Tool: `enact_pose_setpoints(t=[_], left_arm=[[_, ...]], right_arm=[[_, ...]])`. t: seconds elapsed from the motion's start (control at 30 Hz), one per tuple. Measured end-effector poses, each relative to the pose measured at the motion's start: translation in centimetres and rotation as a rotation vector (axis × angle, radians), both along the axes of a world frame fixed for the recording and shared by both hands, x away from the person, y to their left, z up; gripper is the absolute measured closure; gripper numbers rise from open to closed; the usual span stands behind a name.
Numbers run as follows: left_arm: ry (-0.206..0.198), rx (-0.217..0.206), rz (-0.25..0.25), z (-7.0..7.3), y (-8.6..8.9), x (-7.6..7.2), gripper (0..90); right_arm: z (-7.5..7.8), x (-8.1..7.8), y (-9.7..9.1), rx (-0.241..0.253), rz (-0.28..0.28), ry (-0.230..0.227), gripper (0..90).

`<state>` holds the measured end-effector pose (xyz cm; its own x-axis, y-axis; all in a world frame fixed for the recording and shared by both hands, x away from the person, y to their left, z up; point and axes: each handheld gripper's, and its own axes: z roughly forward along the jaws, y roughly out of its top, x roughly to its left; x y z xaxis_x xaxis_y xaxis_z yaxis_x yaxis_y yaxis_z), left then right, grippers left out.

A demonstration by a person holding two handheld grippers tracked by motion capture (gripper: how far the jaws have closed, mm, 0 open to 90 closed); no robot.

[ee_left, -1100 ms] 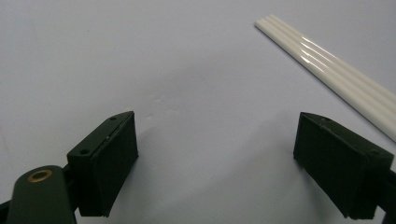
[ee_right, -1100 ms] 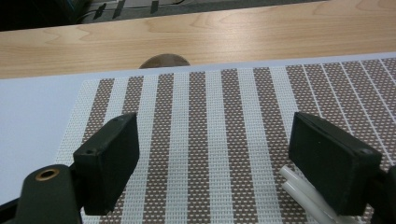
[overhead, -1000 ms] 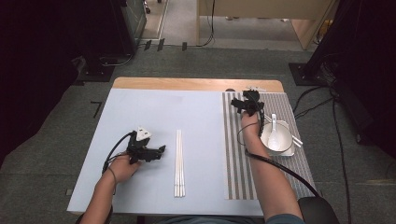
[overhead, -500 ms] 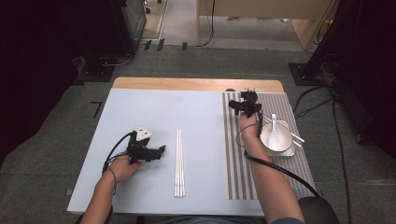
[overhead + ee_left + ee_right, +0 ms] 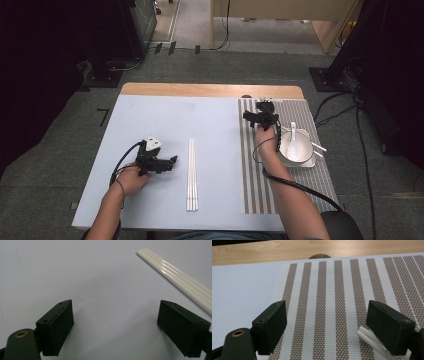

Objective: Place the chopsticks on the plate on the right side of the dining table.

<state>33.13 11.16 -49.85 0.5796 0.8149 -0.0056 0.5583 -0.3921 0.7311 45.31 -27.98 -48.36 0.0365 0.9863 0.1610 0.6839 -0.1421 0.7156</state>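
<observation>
- Here, the left gripper (image 5: pixel 171 161) rests low over the pale blue table cover (image 5: pixel 165 125), held in the person's left hand (image 5: pixel 131 178), with its jaws spread wide and nothing between them.
- In the left gripper view the same two black jaws stand far apart over bare blue surface.
- Just beside that gripper, toward the table's middle, lie white chopsticks (image 5: pixel 191 174), set touching side by side as one neat bundle.
- Their long axis runs from the person's near edge straight away toward the far edge, across the line in which the left jaws point.
- The bundle shows four ridges in the left gripper view (image 5: pixel 180 281), so it is probably two pairs, though I cannot be certain.
- The left gripper is clearly the nearer one to this bundle; reaching it looks like a short sideways move.
- The right gripper (image 5: pixel 248 116) hovers at the far end of a brown-and-white striped placemat (image 5: pixel 255 190), well apart from the bundle, jaws also spread and holding nothing.
- Beside the right wrist sits one white bowl (image 5: pixel 287 150) on a pale plate, with one white spoon (image 5: pixel 293 136) in it.
- Another pair of white chopsticks (image 5: pixel 318 146) rests across the bowl's far rim.
</observation>
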Motion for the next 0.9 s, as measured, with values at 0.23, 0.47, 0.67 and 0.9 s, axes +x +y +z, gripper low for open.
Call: enact_pose_setpoints(t=[0.23, 0.47, 0.67, 0.9], left_arm=[[0.000, 0.000, 0.000, 0.0, 0.0, 0.0, 13.5], [-0.001, 0.001, 0.000, 0.0, 0.0, 0.0, 13.5], [0.000, 0.000, 0.000, 0.0, 0.0, 0.0, 13.5], [0.000, 0.001, 0.000, 0.0, 0.0, 0.0, 13.5]], right_arm=[[-0.1, -1.3, 0.7, 0.001, 0.031, -0.001, 17.0], [-0.1, -3.2, 1.5, 0.013, 0.065, -0.013, 17.0], [-0.1, -4.1, 1.7, -0.003, 0.087, -0.011, 17.1], [-0.2, -5.4, 2.2, -0.028, 0.128, -0.013, 17.1]])
